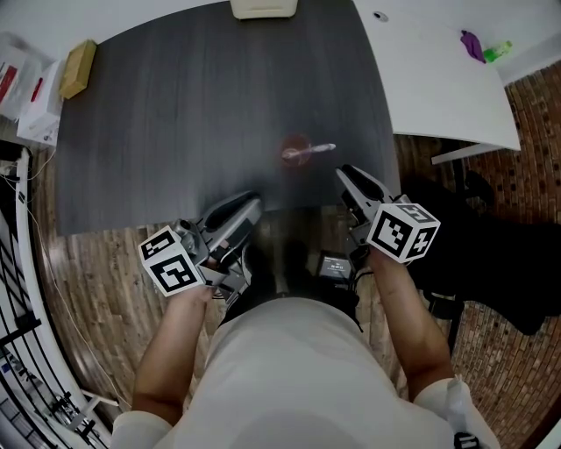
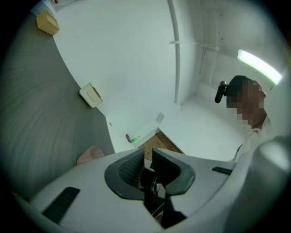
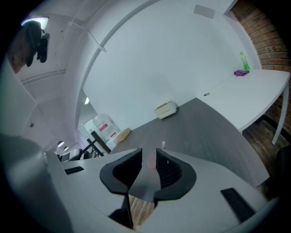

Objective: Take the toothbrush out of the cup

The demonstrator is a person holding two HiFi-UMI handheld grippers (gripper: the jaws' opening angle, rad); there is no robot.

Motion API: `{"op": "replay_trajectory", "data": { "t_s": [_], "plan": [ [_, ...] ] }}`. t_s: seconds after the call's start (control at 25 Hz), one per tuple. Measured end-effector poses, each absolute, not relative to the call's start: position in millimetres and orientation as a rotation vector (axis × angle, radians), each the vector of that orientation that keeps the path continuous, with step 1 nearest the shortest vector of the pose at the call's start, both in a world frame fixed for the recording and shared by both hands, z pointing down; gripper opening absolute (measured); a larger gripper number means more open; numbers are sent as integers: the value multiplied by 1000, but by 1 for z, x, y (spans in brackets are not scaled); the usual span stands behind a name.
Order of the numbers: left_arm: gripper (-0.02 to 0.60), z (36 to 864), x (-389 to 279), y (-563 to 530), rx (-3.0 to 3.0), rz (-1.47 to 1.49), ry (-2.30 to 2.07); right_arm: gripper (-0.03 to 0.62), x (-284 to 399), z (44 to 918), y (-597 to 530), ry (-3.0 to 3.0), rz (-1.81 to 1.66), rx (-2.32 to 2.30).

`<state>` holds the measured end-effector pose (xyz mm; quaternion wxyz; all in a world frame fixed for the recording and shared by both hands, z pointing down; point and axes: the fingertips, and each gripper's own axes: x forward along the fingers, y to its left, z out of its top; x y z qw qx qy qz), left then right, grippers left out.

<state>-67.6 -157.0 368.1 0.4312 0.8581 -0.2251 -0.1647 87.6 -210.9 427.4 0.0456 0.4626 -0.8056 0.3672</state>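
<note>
A small pink cup [image 1: 295, 151] stands on the dark grey table [image 1: 175, 114], near its front edge. A white toothbrush [image 1: 319, 148] sticks out of it toward the right. My right gripper [image 1: 347, 174] hovers just right of and nearer than the cup, jaws close together and holding nothing. In the right gripper view the toothbrush tip [image 3: 163, 145] shows just above the right gripper [image 3: 148, 159]. My left gripper [image 1: 249, 204] is at the table's front edge, left of the cup, shut and empty. The left gripper view has the cup [image 2: 90, 155] left of the left gripper [image 2: 148, 157].
A beige box [image 1: 261, 8] lies at the table's far edge and a tan block [image 1: 77, 67] at its far left corner. A white table [image 1: 438, 88] adjoins on the right, with a purple item [image 1: 472, 42] and a green one [image 1: 498, 51]. White boxes [image 1: 28, 92] sit at left.
</note>
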Motion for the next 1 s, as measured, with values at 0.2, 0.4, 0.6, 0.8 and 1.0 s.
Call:
{"op": "replay_trajectory", "data": {
  "t_s": [0.2, 0.4, 0.6, 0.8, 1.0],
  "plan": [
    [51, 379, -65, -159, 2122, -392, -569, 101, 88, 442, -219, -2431, 1112, 1408],
    [51, 387, -66, -165, 2109, -385, -574, 101, 85, 457, -229, -2403, 1114, 1400],
    [51, 393, -65, -168, 2104, -376, -577, 101, 83, 468, -235, -2381, 1113, 1395],
    [51, 399, -63, -172, 2102, -369, -577, 101, 83, 475, -238, -2366, 1109, 1391],
    [51, 405, -65, -175, 2093, -358, -580, 101, 82, 480, -242, -2352, 1105, 1389]
  ]
}}
